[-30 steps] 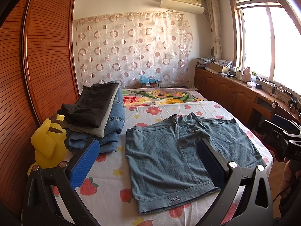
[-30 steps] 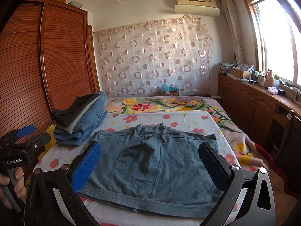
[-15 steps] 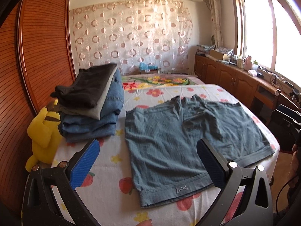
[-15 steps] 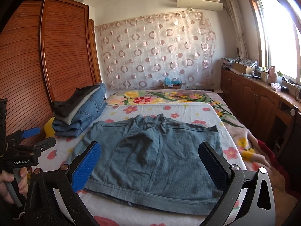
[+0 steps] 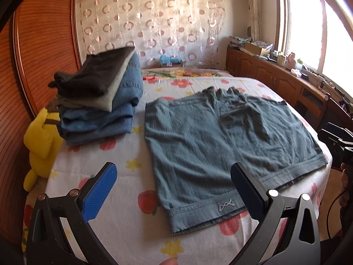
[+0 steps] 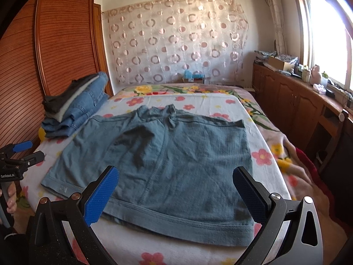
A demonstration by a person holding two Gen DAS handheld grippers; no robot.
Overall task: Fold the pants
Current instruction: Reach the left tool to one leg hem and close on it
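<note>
A pair of grey-blue shorts lies spread flat on the flowered bed sheet, its leg hems toward me and its waistband at the far side. My left gripper hovers open above the shorts' near left hem corner, empty. My right gripper hangs open over the right half of the hem, also empty. Each gripper shows at the edge of the other's view, the left gripper and the right gripper, both held by a hand.
A stack of folded jeans and dark clothes sits on the bed's far left. A yellow plush toy leans against the wooden wardrobe. Wooden cabinets run along the right wall under the window.
Both grippers have tilted down and come closer to the bed, so the shorts' hem sits nearer to the fingers. The shorts have not moved.
</note>
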